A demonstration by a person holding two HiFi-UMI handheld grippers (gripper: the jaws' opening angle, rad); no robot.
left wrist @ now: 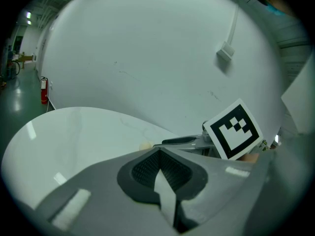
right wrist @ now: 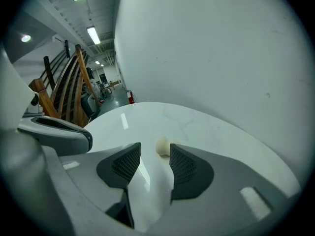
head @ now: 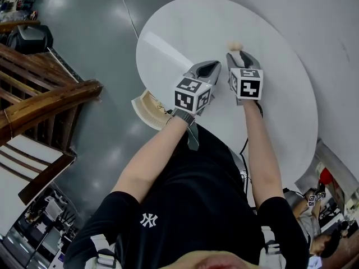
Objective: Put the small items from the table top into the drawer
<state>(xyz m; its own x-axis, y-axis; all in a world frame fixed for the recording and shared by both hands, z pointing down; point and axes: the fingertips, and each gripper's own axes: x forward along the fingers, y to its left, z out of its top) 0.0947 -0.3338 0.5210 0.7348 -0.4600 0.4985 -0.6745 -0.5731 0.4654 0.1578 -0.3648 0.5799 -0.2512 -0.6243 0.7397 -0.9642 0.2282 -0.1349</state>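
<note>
Pickup stage: my right hand-held gripper (right wrist: 153,156), w/ jaws apart, just short of cream ball (right wrist: 162,147) on table (right wrist: 211,127); left hand-held gripper (left wrist: 158,161) closed. Nxt: straddle, squeeze.

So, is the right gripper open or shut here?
Open: right gripper jaws stand apart, bare table between them; the cream item lies just beyond the tips.

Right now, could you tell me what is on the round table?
A small cream item lies just ahead of the right gripper; it and the left gripper cover part of the table.
</note>
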